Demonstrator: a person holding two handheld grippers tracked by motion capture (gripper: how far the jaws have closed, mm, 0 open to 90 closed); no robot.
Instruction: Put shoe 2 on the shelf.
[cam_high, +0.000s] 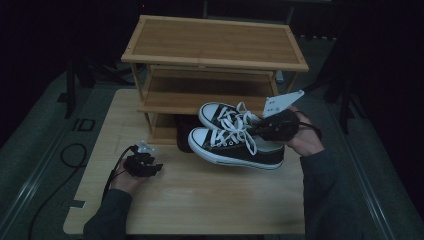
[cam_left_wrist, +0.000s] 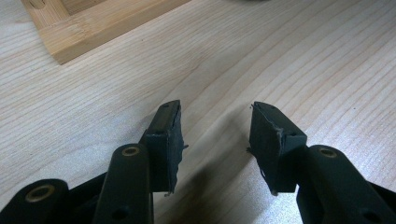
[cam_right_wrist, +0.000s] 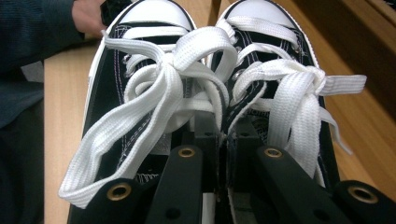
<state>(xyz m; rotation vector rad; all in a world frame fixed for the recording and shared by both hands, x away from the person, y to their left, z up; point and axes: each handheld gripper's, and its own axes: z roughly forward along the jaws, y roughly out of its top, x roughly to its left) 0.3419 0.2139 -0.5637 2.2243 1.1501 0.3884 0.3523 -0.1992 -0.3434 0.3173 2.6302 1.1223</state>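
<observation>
A pair of black canvas sneakers (cam_high: 235, 147) with white toe caps and white laces hangs tilted above the table, toes pointing left toward the shoe rack (cam_high: 215, 42). My right gripper (cam_high: 257, 131) is shut on the two shoes' inner collars, pinching them side by side. In the right gripper view the jaws (cam_right_wrist: 224, 140) stand nearly together with the sneakers (cam_right_wrist: 154, 93) stretching away from them. My left gripper (cam_high: 151, 167) lies low on the table at the left. Its jaws (cam_left_wrist: 215, 126) are open with only bare wood between them.
The bamboo shoe rack has several shelves and stands at the table's (cam_high: 200, 200) far side. A dark object (cam_high: 186, 125) sits on its lowest shelf behind the sneakers. A rack corner (cam_left_wrist: 88, 28) lies just ahead of the left gripper. Cables trail off the table's left edge.
</observation>
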